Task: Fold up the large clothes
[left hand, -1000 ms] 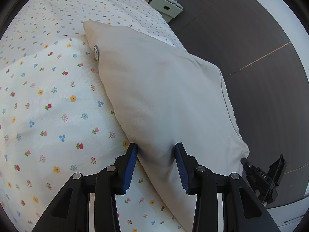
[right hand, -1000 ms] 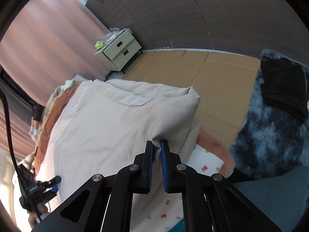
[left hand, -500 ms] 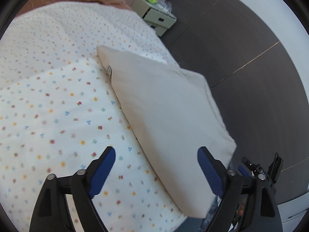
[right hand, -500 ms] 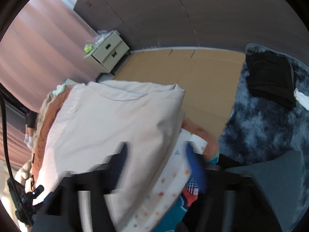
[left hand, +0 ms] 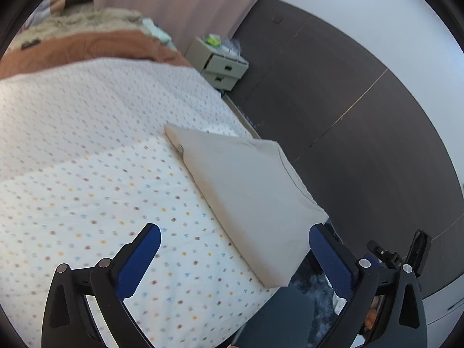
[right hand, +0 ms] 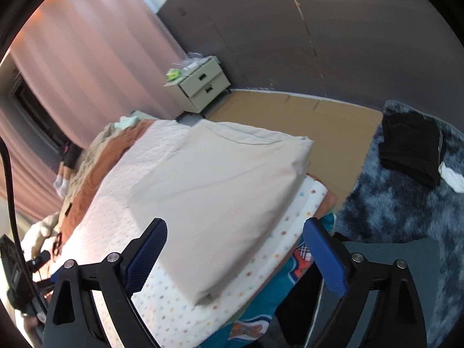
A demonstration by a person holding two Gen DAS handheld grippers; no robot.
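Observation:
A beige garment [left hand: 249,185], folded into a flat rectangle, lies on the floral bed cover [left hand: 87,191] near the bed's right edge. It also shows in the right wrist view [right hand: 214,191]. My left gripper [left hand: 235,258] is open and empty, held above and short of the garment's near corner. My right gripper [right hand: 235,249] is open and empty, held back from the garment's near edge. Neither gripper touches the cloth.
A cream nightstand [left hand: 223,66] stands by the dark wall, also in the right wrist view [right hand: 203,84]. A brown blanket [left hand: 87,46] lies at the bed's far end. A blue-grey shaggy rug [right hand: 406,203] carries folded black clothes [right hand: 409,148]. Cardboard [right hand: 290,116] covers the floor.
Both grippers let go of the beige garment, opened wide and pulled back and up. The garment now lies flat on the bed.

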